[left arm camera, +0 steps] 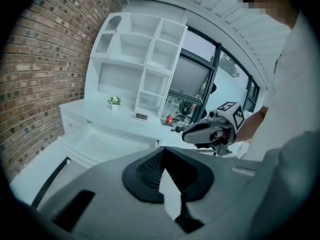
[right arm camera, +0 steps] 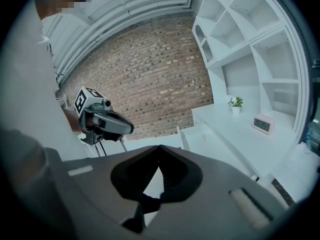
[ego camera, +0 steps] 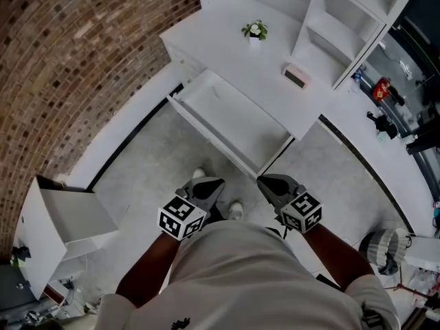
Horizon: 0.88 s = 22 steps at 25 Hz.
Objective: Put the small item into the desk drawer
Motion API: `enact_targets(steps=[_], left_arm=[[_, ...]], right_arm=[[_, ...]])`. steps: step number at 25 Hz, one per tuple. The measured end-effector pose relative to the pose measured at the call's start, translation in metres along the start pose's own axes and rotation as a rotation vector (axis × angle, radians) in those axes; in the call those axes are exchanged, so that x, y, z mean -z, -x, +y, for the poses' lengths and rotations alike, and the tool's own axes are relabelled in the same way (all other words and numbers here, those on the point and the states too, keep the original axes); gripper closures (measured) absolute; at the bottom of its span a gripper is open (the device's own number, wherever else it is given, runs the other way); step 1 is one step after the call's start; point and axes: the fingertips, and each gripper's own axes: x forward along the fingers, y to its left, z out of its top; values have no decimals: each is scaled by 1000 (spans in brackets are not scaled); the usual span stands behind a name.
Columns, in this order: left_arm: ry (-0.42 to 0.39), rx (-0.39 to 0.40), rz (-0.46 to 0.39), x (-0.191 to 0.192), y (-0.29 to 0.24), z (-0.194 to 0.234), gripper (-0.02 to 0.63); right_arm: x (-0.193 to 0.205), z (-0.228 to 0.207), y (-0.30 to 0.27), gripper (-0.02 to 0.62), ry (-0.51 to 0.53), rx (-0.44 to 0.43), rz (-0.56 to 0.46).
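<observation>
The white desk [ego camera: 206,29] has its drawer [ego camera: 227,119] pulled open, and nothing shows inside it. A small pink clock [ego camera: 296,75] and a little potted plant [ego camera: 255,30] stand on the desktop. My left gripper [ego camera: 217,183] and right gripper [ego camera: 263,180] hover side by side over the floor, just in front of the drawer's front edge. Both are shut, with nothing between the jaws. The left gripper view shows the clock [left arm camera: 141,116] and the right gripper [left arm camera: 205,132]. The right gripper view shows the clock [right arm camera: 262,124] and the left gripper [right arm camera: 107,124].
A white shelf unit [ego camera: 344,26] rises on the desk's right side. A brick wall [ego camera: 69,60] runs along the left. A low white cabinet [ego camera: 41,232] with an open drawer stands at the lower left. Cluttered gear [ego camera: 388,122] lies to the right.
</observation>
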Motion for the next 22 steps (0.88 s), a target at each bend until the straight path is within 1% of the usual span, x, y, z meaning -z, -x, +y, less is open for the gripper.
enact_targets(steps=[9, 22], left_arm=[[1, -14, 4, -2, 1, 4, 601], [-12, 10, 20, -8, -10, 4, 601]], right_arm=[[-9, 2, -2, 583, 9, -4, -33], [-14, -17, 1, 583, 23, 34, -46]])
